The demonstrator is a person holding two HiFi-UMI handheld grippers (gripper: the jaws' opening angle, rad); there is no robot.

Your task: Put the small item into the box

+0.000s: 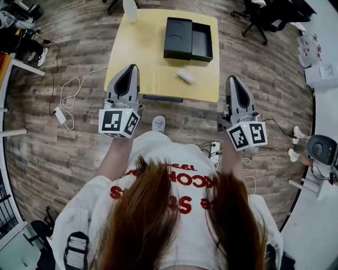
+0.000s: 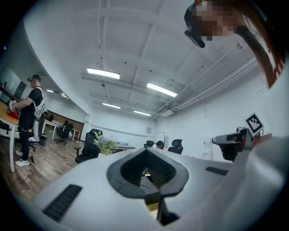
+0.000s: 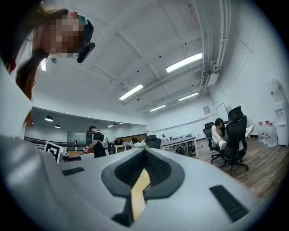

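A black box (image 1: 188, 39) lies open on the far side of the yellow table (image 1: 153, 74), its lid beside the base. The small white item (image 1: 185, 77) rests on the tabletop in front of the box, toward the right. My left gripper (image 1: 128, 71) is held over the table's front left corner, jaws together with nothing in them. My right gripper (image 1: 233, 80) hangs just off the table's front right corner, also shut and empty. In the left gripper view the closed left gripper (image 2: 146, 155) points into the room; in the right gripper view so does the right gripper (image 3: 143, 155).
White cables and a power adapter (image 1: 59, 115) lie on the wooden floor left of the table. Office chairs (image 1: 264, 16) stand at the far right. A white object (image 1: 130, 9) sits at the table's far left edge. A standing person (image 2: 29, 117) and a seated person (image 3: 221, 133) are farther off.
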